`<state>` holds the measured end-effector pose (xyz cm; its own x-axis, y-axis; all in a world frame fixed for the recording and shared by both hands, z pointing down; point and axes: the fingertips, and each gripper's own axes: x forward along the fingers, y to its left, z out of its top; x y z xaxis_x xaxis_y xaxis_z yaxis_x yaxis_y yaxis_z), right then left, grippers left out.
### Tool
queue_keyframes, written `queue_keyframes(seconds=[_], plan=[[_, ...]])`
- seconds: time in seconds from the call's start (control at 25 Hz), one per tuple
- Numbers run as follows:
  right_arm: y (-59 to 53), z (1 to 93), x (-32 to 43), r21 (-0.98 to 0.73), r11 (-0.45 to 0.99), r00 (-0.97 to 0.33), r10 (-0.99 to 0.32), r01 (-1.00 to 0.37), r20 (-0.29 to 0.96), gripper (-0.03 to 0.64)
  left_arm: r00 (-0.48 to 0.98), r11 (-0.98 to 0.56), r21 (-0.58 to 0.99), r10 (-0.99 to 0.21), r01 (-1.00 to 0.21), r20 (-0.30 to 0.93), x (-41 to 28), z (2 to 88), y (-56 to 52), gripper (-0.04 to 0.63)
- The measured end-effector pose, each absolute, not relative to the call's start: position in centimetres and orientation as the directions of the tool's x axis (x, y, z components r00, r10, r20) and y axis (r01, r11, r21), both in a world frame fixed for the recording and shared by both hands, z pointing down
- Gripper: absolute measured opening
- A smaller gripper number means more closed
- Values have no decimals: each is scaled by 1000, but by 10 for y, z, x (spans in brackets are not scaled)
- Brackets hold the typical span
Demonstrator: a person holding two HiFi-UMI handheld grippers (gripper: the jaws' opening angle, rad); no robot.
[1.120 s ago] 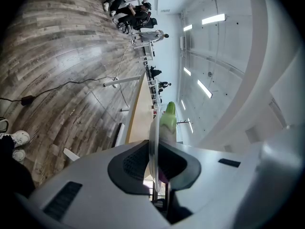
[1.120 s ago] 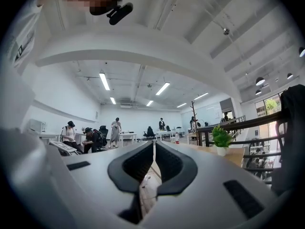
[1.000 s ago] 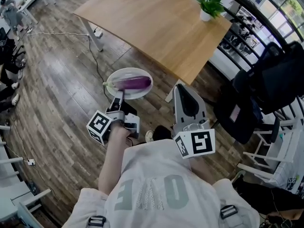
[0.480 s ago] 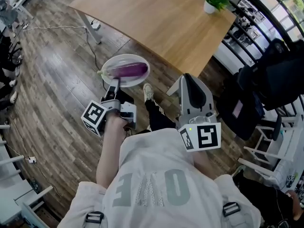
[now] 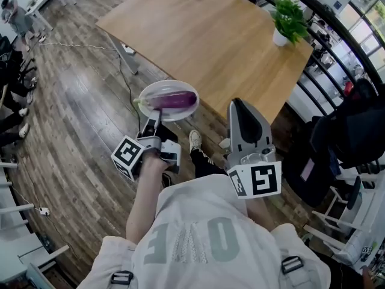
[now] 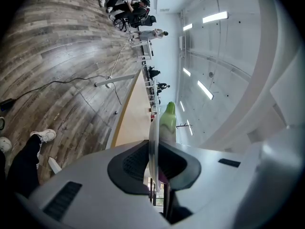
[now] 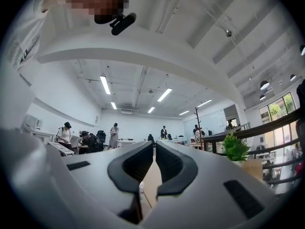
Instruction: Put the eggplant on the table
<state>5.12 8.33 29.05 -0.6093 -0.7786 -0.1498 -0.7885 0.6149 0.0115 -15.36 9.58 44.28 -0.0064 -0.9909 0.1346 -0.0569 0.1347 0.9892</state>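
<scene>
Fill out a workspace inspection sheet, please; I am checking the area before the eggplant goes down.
Surface: light wooden table, plain top.
Job's things: purple eggplant lying on white round plate, short of the table's near edge.
Clutter: green potted plant near table's right corner.
Grippers: left tool shut on the plate's rim; right tool shut, empty.
Cables: white cable on wooden floor beside the table.
Surroundings: people far left; black railing behind the table.

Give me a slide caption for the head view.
Left tool grips a plate bearing the eggplant beside a corner of the wooden table; right tool shut, empty.
</scene>
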Motion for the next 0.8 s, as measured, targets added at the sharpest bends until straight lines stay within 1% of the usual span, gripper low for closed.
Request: queue_keyframes(seconds=[0.44, 0.8], plan=[[-41, 261, -15, 26, 682, -674, -716, -731, -184, 28, -58, 133, 989, -990, -57, 130, -205, 423, -24, 44], [-142, 270, -45, -34, 712, -702, -698, -701, -144, 28, -72, 175, 981, -983, -84, 170, -230, 419, -114, 44]])
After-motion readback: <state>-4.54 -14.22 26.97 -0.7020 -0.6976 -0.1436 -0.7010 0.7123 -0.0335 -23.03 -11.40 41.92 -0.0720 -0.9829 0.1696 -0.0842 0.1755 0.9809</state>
